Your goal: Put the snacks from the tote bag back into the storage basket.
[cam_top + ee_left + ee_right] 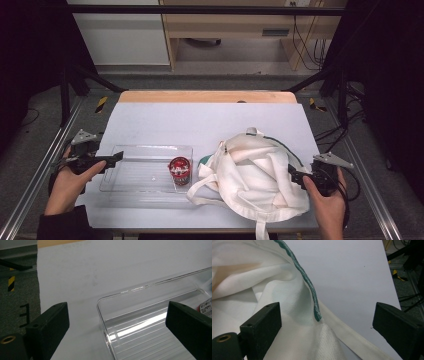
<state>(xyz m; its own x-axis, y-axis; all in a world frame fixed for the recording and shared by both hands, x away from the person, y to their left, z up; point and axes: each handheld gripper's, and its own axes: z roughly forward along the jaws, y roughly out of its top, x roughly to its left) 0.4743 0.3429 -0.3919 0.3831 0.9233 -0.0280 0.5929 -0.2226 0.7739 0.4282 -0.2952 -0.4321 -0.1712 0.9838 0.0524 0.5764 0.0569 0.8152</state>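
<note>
One clear tray (131, 176); one red can (179, 171); one cloth bag (255, 175)

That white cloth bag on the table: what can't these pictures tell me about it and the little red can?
- Tote bag: its contents, hidden by folded cloth in the high view.
- Bag's lower strap: cut off by the bottom edge.
- Red can in the clear tray: label too small; cropped in the left gripper view.

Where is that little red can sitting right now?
In the high view, the red can stands at the right end of the clear plastic tray, just left of the white cloth bag.

Can (206, 308) cut off (right edge)
</note>
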